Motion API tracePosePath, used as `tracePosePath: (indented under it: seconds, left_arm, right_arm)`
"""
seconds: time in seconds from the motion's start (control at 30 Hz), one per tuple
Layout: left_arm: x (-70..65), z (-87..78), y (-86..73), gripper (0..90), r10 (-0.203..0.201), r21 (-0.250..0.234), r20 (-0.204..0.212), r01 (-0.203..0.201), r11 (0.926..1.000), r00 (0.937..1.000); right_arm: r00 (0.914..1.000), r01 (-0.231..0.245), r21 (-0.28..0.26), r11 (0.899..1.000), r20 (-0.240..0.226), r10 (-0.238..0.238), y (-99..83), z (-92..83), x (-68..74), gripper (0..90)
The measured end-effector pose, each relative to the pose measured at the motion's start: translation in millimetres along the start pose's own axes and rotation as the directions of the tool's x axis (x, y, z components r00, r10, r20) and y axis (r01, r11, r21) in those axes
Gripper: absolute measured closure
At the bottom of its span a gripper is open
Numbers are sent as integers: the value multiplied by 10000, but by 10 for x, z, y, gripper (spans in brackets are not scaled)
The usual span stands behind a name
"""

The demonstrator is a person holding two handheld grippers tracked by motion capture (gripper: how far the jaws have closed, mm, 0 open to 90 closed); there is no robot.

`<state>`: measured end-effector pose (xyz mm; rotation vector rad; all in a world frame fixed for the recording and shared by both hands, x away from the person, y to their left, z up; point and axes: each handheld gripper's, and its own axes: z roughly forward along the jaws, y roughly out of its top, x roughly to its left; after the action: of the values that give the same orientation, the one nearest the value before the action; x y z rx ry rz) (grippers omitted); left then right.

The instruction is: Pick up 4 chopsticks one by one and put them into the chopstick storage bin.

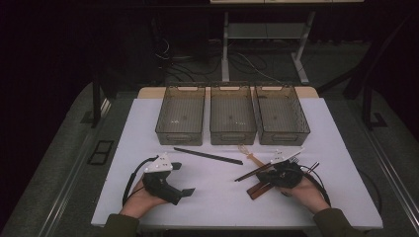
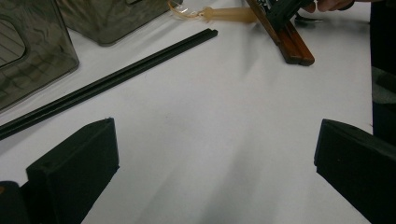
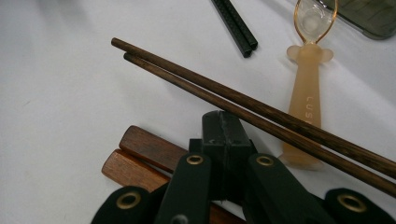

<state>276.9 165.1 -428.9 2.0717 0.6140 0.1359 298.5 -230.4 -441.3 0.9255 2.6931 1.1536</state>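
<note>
My left gripper (image 1: 183,178) rests on the white table at the front left. It is open, and in its own view (image 2: 215,158) only bare tabletop lies between the wide-set jaws. My right gripper (image 1: 262,178) lies at the front right, shut, its pads (image 3: 224,135) pressed together with nothing visible between them. Two brown wooden chopsticks (image 3: 261,109) (image 1: 254,172) lie just past its tip. Two red-brown wooden handles (image 3: 140,156) (image 1: 258,190) (image 2: 294,44) sit under the jaws. An amber spoon (image 3: 306,93) (image 1: 248,154) (image 2: 229,14) lies beyond them.
A pair of black chopsticks (image 1: 207,155) (image 2: 116,79) (image 3: 236,25) lies across the middle of the table (image 1: 217,197). Three grey see-through bins (image 1: 180,116) (image 1: 232,116) (image 1: 281,116) stand side by side along the back edge.
</note>
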Motion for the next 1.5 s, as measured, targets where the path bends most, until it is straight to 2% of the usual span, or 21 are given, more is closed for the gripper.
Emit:
tracePosePath:
  seconds: [1.0, 1.5]
  left_arm:
    - [-4, -3, 1, 0, -24, -49, 17, 24, 10000, 10000]
    - [-1, -2, 1, 0, -10, -42, 13, 10, 10000, 10000]
  right_arm:
    - [10000, -5, -59, 10000, 83, 5, 76, 88, -31, 899]
    - [9998, 39, -115, 9999, 193, -36, 171, 171, -59, 899]
